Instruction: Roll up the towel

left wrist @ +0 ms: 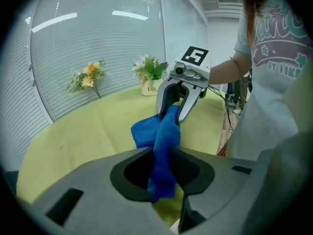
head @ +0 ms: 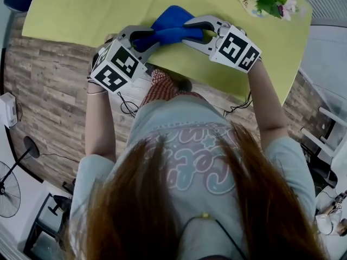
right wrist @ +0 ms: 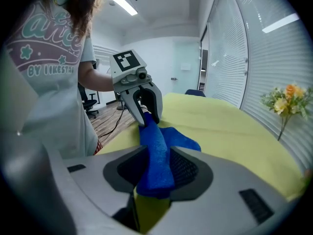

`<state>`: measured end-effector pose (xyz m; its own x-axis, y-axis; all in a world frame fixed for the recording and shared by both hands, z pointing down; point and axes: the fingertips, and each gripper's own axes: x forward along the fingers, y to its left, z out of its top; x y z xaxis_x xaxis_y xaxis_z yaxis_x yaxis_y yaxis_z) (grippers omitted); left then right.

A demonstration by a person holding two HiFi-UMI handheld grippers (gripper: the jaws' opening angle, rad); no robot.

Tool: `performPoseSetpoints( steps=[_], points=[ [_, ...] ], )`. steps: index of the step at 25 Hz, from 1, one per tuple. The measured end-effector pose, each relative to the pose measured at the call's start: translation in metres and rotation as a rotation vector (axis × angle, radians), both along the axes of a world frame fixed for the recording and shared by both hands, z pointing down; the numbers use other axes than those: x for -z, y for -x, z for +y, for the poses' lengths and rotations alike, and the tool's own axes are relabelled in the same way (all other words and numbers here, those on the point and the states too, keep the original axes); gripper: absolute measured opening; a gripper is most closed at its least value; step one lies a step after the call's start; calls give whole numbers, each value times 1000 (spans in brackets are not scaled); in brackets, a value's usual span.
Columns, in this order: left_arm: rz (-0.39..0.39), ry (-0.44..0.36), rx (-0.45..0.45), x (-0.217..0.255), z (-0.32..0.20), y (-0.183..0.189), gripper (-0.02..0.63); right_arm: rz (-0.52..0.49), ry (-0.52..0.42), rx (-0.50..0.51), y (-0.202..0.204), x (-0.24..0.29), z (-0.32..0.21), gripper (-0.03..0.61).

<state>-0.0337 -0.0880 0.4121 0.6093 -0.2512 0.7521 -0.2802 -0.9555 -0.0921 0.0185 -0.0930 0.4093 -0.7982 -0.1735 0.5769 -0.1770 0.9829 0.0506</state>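
One blue towel (head: 172,27) | two grippers | left gripper (head: 143,40) clamps one end, right gripper (head: 195,34) the other

Head camera looks steeply down; gripper cameras face each other, seemingly close, sharing the towel (head: 172,26).
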Motion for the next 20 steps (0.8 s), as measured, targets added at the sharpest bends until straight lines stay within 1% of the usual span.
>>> performPoseSetpoints(
  steps=[8,15,20],
  points=[
    [14,-31,3,3,-19,0,89,-16,-40,-38,0,7,-18,149],
    [16,-53,16,3,-32,2,89,-34,-53,-69,-1,8,-31,146],
    [15,-68,23,4,-40,3,89,-30,-76,-88,0,9,-37,141]
  ],
)
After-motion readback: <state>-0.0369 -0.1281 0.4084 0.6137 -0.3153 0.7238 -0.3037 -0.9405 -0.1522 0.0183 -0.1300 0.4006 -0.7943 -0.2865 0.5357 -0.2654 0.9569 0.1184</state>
